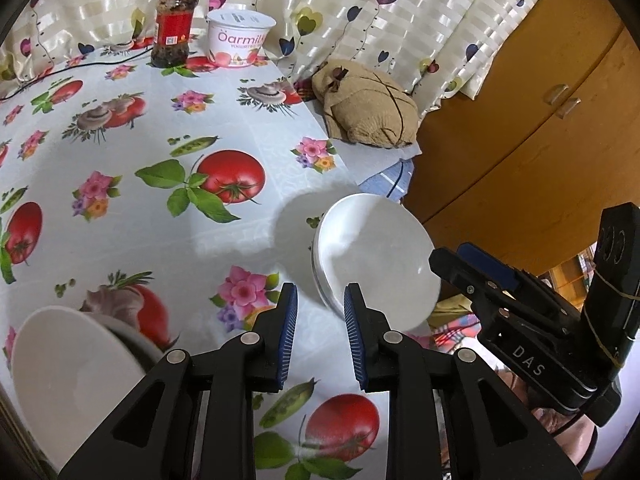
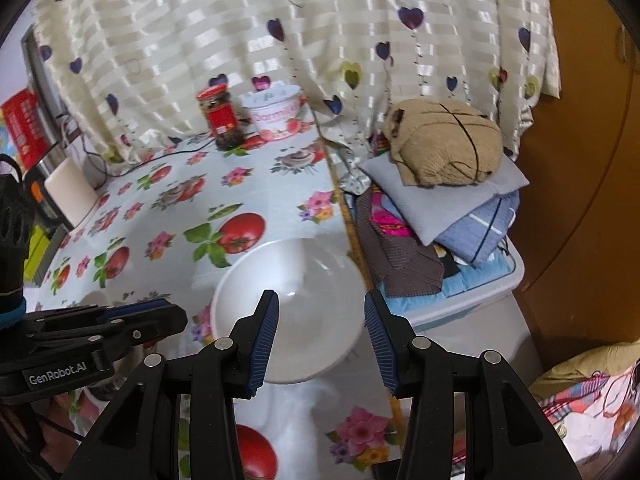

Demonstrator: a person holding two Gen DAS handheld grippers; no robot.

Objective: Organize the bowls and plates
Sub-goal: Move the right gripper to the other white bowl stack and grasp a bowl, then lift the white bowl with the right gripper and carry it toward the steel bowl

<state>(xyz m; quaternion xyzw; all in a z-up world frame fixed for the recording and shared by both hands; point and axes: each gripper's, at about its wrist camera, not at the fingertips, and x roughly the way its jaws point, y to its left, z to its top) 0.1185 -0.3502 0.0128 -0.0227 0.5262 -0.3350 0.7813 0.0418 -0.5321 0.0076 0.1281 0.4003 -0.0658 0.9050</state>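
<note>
A stack of white bowls (image 1: 372, 256) stands near the right edge of the table with the fruit-print cloth (image 1: 132, 152); the right wrist view shows it from above (image 2: 296, 300). A white plate (image 1: 68, 384) lies at the lower left over a darker dish. My left gripper (image 1: 320, 328) is open and empty, just left of the bowl stack. My right gripper (image 2: 318, 330) is open and empty, held above the bowls; in the left wrist view it shows as a black body at the bowls' right rim (image 1: 472, 268). The left gripper also shows in the right wrist view (image 2: 132, 316).
A red-lidded jar (image 1: 174, 26) and a yoghurt tub (image 1: 238, 38) stand at the table's far edge by the curtain. A tan cloth bundle (image 2: 444, 146) lies on folded clothes in a box right of the table. A wooden cabinet (image 1: 540, 128) stands at the right.
</note>
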